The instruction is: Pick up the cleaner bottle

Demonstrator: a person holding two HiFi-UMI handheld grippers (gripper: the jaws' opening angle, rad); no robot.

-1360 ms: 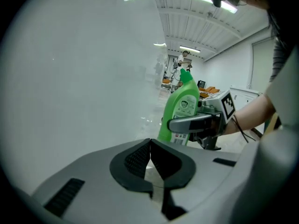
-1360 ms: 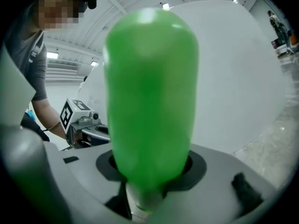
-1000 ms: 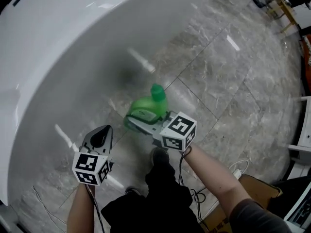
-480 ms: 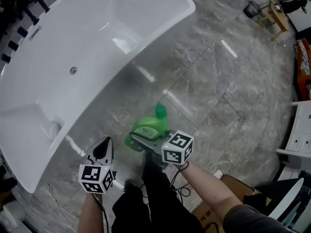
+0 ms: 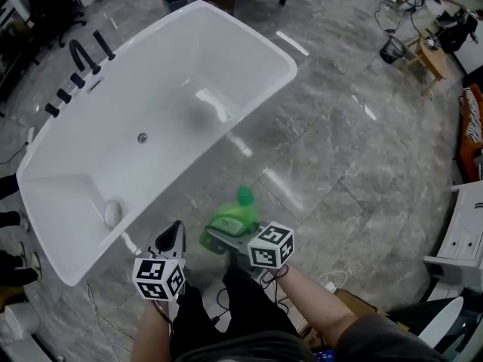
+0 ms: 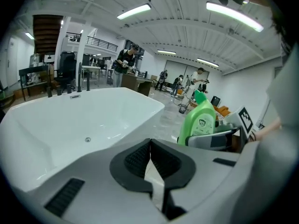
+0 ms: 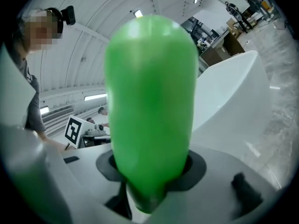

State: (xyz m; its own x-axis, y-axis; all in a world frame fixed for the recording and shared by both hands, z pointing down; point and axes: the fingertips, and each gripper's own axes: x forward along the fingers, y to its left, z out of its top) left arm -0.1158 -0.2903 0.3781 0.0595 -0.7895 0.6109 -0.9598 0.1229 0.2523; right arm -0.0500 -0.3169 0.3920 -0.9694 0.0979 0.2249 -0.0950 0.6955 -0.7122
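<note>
Beside the long rim of the white bathtub (image 5: 249,100), over the grey stone floor (image 5: 339,149), both grippers are now much higher than a second ago. Then, only a part of the tub's curved wall filled the head view. Now the whole tub shows from above, with its drain (image 5: 142,137) and the black taps (image 5: 79,55) at the far end, and the floor lies farther below.

The green bottle (image 5: 230,219) has kept its place in the right gripper (image 5: 219,237) through all three moments. It hangs in the air, clear of the floor. In the left gripper view it stands about upright, with the cap at the top. The right gripper's jaws stand partly apart around the bottle's body and press on it from both sides.

The left gripper (image 5: 177,227) is just beside the bottle, on its left, near the tub's rim. Its jaws are closed together, pad against pad, and nothing is between them.
</note>
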